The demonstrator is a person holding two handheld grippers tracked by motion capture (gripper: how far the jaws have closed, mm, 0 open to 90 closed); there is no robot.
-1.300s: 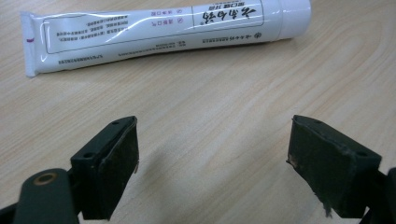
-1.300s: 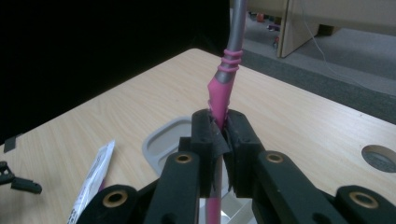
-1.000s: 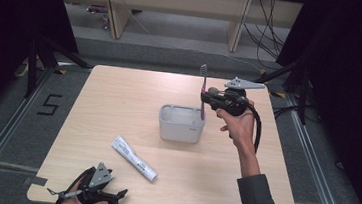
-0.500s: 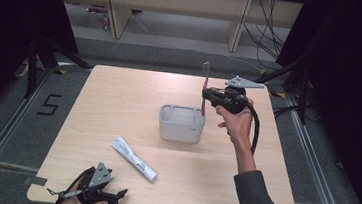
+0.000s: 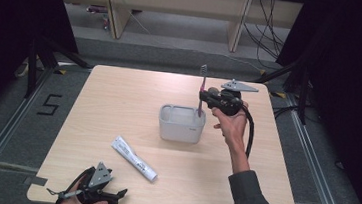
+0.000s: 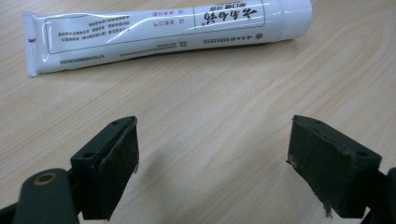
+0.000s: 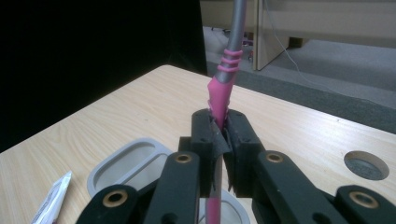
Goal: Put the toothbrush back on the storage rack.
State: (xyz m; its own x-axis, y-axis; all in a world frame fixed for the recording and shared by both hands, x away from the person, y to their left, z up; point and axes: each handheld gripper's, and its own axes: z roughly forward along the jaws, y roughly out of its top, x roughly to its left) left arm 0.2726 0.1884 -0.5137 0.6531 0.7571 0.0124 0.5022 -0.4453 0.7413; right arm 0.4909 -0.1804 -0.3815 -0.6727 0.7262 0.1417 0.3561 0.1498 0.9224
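Right gripper pinches the toothbrush upright over the grey holder. Left gripper rests with jaws spread, near the toothpaste tube.

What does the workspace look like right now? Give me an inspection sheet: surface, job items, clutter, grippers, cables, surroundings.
Surface: light wooden table, with a round hole seen in the right gripper view.
Job's things: pink and grey toothbrush held upright, lower end at the right side of the grey holder; whether it touches the holder's bottom cannot be told. White toothpaste tube lies flat, cap on, front left.
Clutter: nothing seen.
Grippers: right gripper shut on the toothbrush handle. Left gripper open and holding nothing, low at the table's near edge, tube ahead of it.
Cables: black cable loops from the right gripper along the forearm; loose wires on the floor behind.
Surroundings: dark curtains at the sides, wooden furniture legs beyond, a "5" mark on the floor.
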